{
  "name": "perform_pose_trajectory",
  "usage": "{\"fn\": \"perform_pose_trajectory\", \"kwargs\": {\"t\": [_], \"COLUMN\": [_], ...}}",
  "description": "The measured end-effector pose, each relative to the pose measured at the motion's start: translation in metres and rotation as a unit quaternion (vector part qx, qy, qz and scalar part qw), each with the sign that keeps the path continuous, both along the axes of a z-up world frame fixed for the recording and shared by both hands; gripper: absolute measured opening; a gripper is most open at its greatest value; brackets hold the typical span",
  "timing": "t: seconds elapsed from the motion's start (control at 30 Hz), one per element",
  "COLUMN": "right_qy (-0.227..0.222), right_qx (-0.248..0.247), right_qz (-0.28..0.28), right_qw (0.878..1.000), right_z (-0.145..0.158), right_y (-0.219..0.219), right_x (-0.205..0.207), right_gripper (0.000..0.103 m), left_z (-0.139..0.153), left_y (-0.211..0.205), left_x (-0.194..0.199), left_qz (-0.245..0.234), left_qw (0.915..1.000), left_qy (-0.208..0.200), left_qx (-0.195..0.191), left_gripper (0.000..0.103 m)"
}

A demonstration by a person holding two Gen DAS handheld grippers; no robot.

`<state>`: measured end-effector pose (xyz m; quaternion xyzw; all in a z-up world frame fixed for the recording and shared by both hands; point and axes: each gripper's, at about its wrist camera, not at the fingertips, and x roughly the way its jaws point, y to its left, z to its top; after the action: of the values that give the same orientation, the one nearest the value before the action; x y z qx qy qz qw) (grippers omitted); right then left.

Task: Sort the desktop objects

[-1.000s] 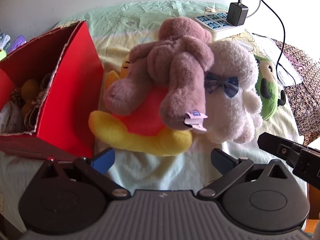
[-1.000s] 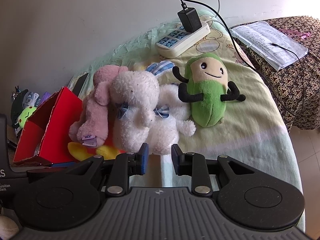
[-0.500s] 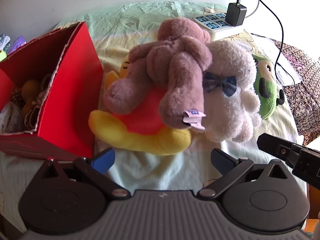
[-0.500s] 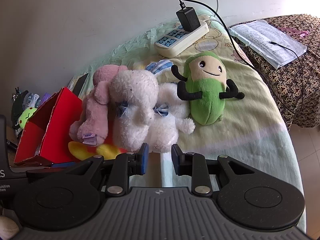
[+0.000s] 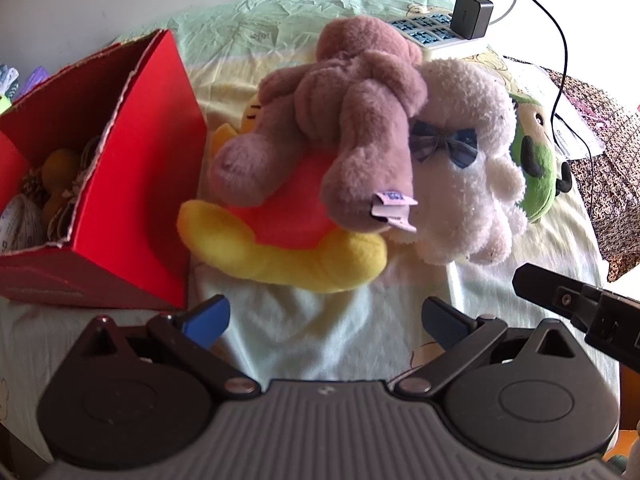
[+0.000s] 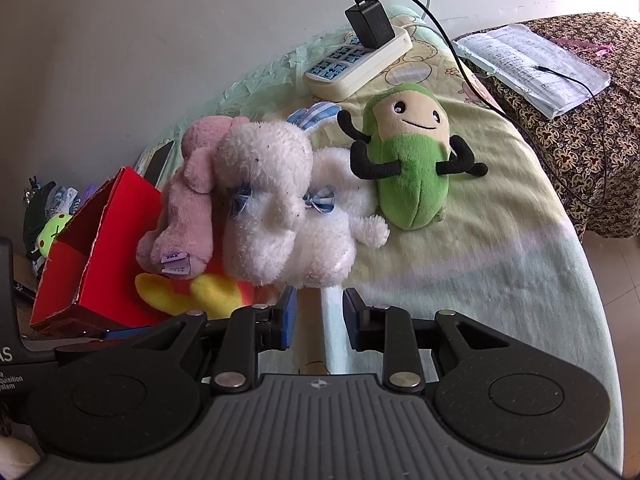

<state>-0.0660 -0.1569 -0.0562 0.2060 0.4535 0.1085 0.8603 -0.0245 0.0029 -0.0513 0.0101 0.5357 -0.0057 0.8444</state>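
Observation:
A pile of plush toys lies on the pale green sheet (image 6: 500,272). A brownish-pink plush (image 5: 352,120) (image 6: 188,200) rests on a yellow and red plush (image 5: 288,248) (image 6: 208,292). A white plush with blue bows (image 5: 468,160) (image 6: 276,208) leans against them. A green smiling plush (image 6: 412,168) (image 5: 536,168) lies face up to the right. My left gripper (image 5: 324,314) hovers wide open just short of the yellow plush. My right gripper (image 6: 320,300) holds a narrow gap with nothing in it, just short of the white plush.
An open red box (image 5: 132,152) (image 6: 108,248) with small items inside stands left of the pile. A white power strip (image 6: 352,64) with a black charger (image 6: 370,26) and cables lies behind. Papers (image 6: 532,64) rest on a patterned cloth (image 6: 580,128) at the right.

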Motion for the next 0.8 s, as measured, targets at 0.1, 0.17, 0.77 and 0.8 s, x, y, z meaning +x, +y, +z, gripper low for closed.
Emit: {"fn": "perform_pose_trajectory", "kwargs": {"t": [0.1, 0.17, 0.77, 0.8], "right_qy": [0.000, -0.001, -0.104, -0.110], "right_qx": [0.003, 0.008, 0.088, 0.086], "right_qz": [-0.005, -0.015, 0.044, 0.061], "right_qw": [1.000, 1.000, 0.990, 0.988], "right_z": [-0.002, -0.002, 0.049, 0.054], "right_y": [-0.002, -0.006, -0.008, 0.000], "right_x": [-0.001, 0.000, 0.041, 0.045], "right_gripper": [0.028, 0.028, 0.040, 0.041], "left_z": [-0.002, -0.002, 0.036, 0.036], "left_y": [0.000, -0.001, -0.014, -0.010], "left_x": [-0.001, -0.003, 0.006, 0.011], "left_qz": [-0.003, -0.009, -0.132, -0.124], "left_qw": [1.0000, 0.9999, 0.9842, 0.9854], "left_qy": [0.002, -0.002, -0.118, -0.117], "left_qx": [0.000, 0.005, 0.002, 0.001], "left_gripper": [0.102, 0.101, 0.098, 0.096]}}
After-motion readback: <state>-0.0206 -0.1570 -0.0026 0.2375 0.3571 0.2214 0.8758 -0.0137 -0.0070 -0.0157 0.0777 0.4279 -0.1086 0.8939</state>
